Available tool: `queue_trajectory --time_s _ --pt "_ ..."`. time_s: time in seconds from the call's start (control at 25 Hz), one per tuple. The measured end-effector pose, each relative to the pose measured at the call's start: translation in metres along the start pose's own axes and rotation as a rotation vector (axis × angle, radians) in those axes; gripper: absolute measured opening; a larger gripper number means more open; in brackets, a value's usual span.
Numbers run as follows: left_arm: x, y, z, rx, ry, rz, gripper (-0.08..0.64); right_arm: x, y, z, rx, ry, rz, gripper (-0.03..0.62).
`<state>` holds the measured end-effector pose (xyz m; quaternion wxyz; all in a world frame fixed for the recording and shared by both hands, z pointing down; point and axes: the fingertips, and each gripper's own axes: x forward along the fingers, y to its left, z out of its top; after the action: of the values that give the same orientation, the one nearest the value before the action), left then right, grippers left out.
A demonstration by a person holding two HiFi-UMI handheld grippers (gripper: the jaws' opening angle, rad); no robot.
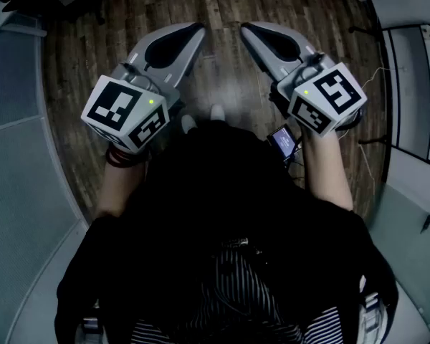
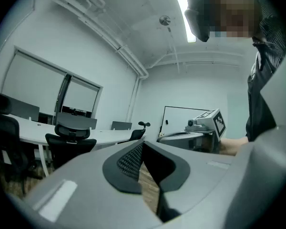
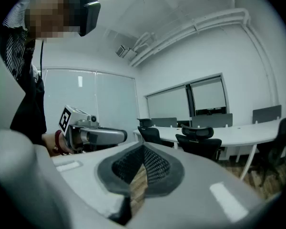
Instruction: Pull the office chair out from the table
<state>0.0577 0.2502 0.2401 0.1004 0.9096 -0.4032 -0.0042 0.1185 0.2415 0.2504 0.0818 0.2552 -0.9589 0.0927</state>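
The person is standing over a wooden floor [image 1: 222,77] and holding both tools out in front, side by side and apart, with the tips angling toward each other.

The left tool [image 1: 196,29] is pointing about level. Its jaws are pressing fully together and gripping nothing. In the left gripper view, only a sliver of floor is showing below the point where the pads of the left tool [image 2: 143,146] are meeting. At the left of that view, a black office chair [image 2: 69,138] with a headrest is sitting tucked against the near edge of a long white surface [image 2: 105,136], well apart from both tools. More chairs [image 2: 121,125] are standing along the far edge, and a whiteboard [image 2: 181,120] is showing on the wall behind.

The right tool [image 1: 248,29] is tipping slightly downward. Its jaws are also lying closed on each other with nothing between them, as the right gripper view is showing [image 3: 143,150]. In that view the left tool [image 3: 121,135] is appearing at the left. To the right, a white surface [image 3: 248,131] is carrying on across the room, and a black office chair [image 3: 199,144] is sitting pushed in at its near edge. Whether this is the same chair cannot be told.
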Motion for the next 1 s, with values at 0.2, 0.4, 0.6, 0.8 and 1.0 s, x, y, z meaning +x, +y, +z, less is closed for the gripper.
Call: queue_trajectory --time_s 0.2,0.4,0.6,0.8,1.0 --pt "0.003 0.003 0.005 0.007 -0.001 0.004 0.002 0.0 -0.003 0.008 -0.01 -0.006 0.0 0.0" --pt "0.005 0.009 -0.001 0.066 0.061 0.001 0.002 0.007 -0.002 0.018 -0.032 -0.02 0.002 0.0" --pt "0.021 0.011 -0.001 0.085 0.054 -0.009 0.002 0.008 -0.006 0.011 -0.158 -0.01 0.024 0.002" --pt "0.047 0.011 -0.013 0.15 0.12 0.011 0.002 -0.016 -0.013 -0.009 -0.219 0.063 0.055 0.002" --pt "0.088 0.012 0.0 0.147 0.082 -0.005 0.002 -0.026 -0.053 -0.007 -0.158 0.034 0.084 0.002"
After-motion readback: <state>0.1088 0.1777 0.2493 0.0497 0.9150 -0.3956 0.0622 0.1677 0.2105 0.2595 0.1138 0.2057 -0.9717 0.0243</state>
